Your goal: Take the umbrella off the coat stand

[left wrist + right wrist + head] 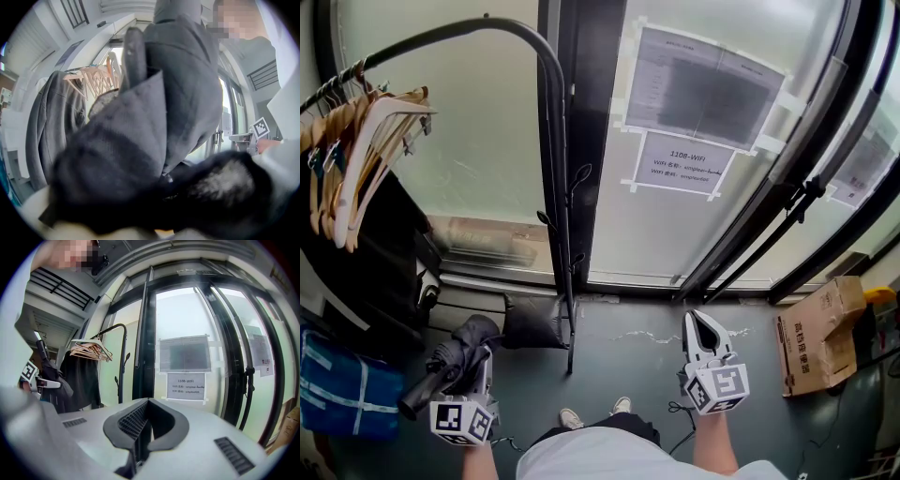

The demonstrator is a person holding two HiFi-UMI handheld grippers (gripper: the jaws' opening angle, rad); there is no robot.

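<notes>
A: What hems the hands in?

B: The black metal coat stand [555, 169]. Its upright pole, which carries small hooks, drops to the floor between the two grippers, nearer the left one. Left of it, pale wooden hangers [356, 141] crowd the rail above a dark hanging coat [375, 272], and a blue bag [347, 394] sits below them.

A: And on the right?

B: There's open grey floor [628, 337] around the right gripper [703, 328], then a brown cardboard box [820, 333] well off to its right. Frosted glass doors [478, 141] in black frames close off the front, with white paper notices [686, 161] taped on.

A: Where's the umbrella?

B: The folded black fabric umbrella [450, 354] is clamped in the left gripper [478, 364]. It's held low, just left of the pole and apart from it, with the handle end slanting back towards the person. In the left gripper view its cloth fills nearly everything.

A: The right claw?

B: Its jaws are pressed together with nothing between them
</notes>
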